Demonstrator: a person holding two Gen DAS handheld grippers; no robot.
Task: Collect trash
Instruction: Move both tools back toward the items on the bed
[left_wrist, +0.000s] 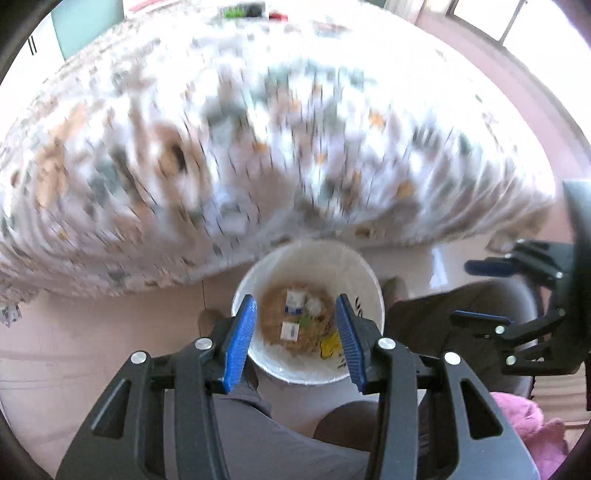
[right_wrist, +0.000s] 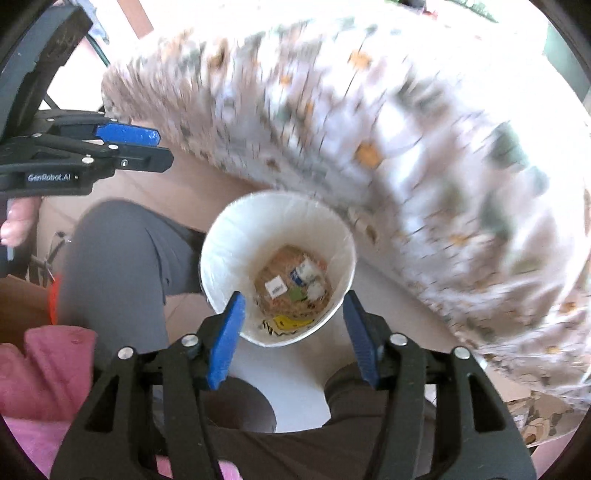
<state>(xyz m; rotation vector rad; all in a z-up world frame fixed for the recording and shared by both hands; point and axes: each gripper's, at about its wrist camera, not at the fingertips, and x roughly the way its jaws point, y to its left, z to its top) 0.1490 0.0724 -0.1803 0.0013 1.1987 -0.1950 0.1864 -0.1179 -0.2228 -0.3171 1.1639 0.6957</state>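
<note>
Below, both tongs, left (left_wrist: 295, 332) and right (right_wrist: 293, 336), hang parted and empty over the white bin (right_wrist: 221, 236) of trash (right_wrist: 291, 284).

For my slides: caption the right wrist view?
Empty right gripper above a white bin holding trash.

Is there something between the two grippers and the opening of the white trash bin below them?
Nothing visible blocks it. The left gripper and right gripper are both open and empty above the white trash bin, whose mouth is uncovered. The patterned tablecloth hangs beside the rim, not over it.
</note>
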